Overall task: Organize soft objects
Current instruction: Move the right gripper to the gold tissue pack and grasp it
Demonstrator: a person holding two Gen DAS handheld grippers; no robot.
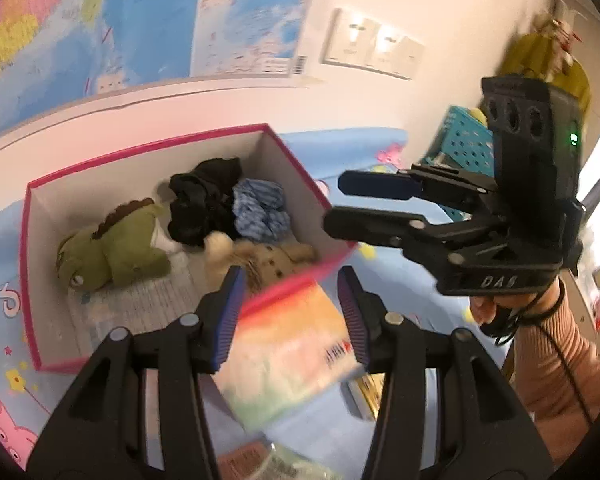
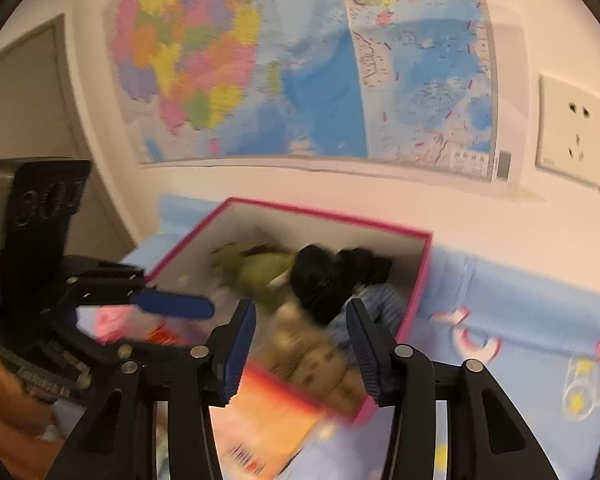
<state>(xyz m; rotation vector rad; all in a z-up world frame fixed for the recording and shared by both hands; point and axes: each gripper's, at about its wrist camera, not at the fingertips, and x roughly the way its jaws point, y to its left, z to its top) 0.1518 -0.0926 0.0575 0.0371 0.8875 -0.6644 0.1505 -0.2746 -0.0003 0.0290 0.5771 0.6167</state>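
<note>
An open box with a pink rim [image 1: 148, 148] stands on the bed. Inside lie a green dinosaur plush [image 1: 112, 248], a black garment [image 1: 204, 204], a blue striped cloth [image 1: 260, 212] and a beige plush toy [image 1: 268, 260]. My left gripper [image 1: 292, 300] hangs open over the box's near wall with nothing pinched. My right gripper [image 1: 332, 204] hovers open and empty at the box's right wall. In the right wrist view the right gripper [image 2: 300, 316] stands apart above the beige toy [image 2: 312, 360], which rests in the box [image 2: 320, 216]. The left gripper [image 2: 172, 306] shows at that box's left side.
The blue bed sheet [image 1: 4, 432] carries cartoon pigs. A teal perforated basket [image 1: 468, 140] and a yellow object [image 1: 540, 60] sit at the far right. A map [image 2: 300, 60] and a socket [image 2: 572, 128] are on the wall behind. A sleeved hand [image 1: 560, 360] holds the right gripper.
</note>
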